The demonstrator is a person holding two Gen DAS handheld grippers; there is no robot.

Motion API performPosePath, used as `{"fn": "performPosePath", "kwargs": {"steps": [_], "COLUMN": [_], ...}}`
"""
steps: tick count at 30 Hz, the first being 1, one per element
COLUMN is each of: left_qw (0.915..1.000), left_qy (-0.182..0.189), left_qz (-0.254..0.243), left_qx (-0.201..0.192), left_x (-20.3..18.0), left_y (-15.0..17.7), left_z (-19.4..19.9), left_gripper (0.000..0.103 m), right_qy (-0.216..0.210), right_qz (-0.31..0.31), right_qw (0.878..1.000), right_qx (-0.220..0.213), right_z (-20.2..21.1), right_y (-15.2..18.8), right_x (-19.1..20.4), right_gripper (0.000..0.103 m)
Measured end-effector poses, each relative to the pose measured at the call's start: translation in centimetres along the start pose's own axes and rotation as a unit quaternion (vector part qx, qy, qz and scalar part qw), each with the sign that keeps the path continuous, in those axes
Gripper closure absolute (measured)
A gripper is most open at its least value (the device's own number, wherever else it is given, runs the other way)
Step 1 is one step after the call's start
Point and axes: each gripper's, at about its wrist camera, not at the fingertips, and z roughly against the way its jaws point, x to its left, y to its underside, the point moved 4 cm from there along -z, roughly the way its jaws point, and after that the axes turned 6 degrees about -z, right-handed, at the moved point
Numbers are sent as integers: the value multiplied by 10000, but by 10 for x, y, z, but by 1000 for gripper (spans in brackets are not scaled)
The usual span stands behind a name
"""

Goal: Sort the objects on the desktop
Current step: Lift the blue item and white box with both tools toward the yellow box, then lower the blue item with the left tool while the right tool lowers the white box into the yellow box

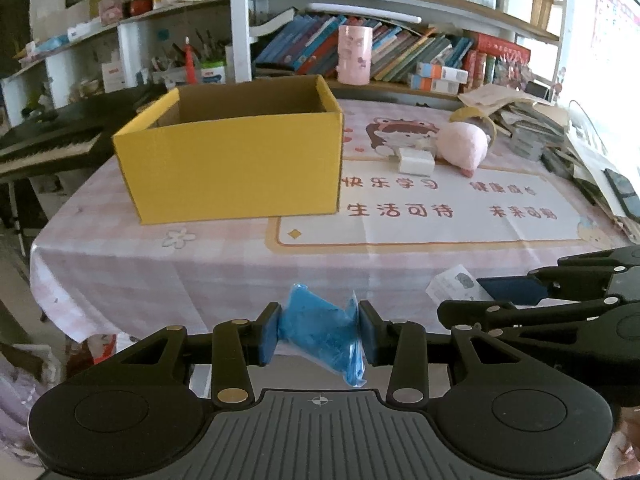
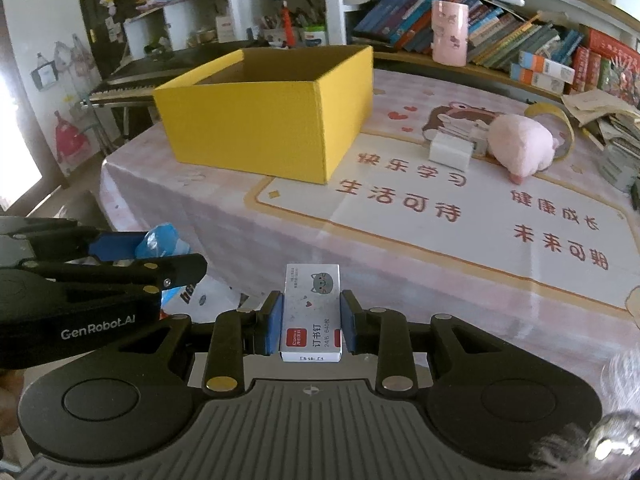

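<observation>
We find the left gripper (image 1: 319,334) closed on a blue bag (image 1: 320,336), its pads pressing the crumpled plastic from both sides; the bag hangs clear of the table (image 1: 120,264), in front of its near edge. The right gripper (image 2: 307,322) is clamped on a staple box (image 2: 312,312), white with a grey cat face and a red label, held upright between the blue pads and also off the table.

Each view catches the other tool from the side. The left wrist view shows the right gripper at its right edge with only a corner of the staple box visible; the label cannot be read there. The right wrist view shows the left gripper at its left edge, with the bag poking past the finger.

Beyond both tools stands the yellow carton (image 1: 236,168), open-topped, on the left part of the table. We cannot see its floor from either view. To its right lie a white block (image 2: 450,151) and, just beside it, a pink plush (image 2: 520,148), both on the printed mat (image 2: 460,216).

The right wrist view alone shows a tape ring (image 2: 556,124) behind the plush fully, and a person's grey sleeve (image 2: 592,448) at the lower right. The left wrist view alone shows the paper pile (image 1: 560,132) in full along the right table edge. A keyboard (image 1: 52,144) sits beyond the carton, left.
</observation>
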Motion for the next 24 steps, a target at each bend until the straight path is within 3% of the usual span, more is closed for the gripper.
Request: {"fn": "performPosePath", "kwargs": {"steps": [24], "left_qw": [9987], "left_qy": [-348], "left_qz": [336], "left_qx": [-145], "left_x": [42], "left_y": [10], "left_z": [18], "left_gripper": [64], "right_qy": [-287], "right_qz": [401], "right_qw": [9988], "right_qx": [-17], "right_z": [-15], "right_y": [-10], "right_x": [41], "right_gripper": [75]}}
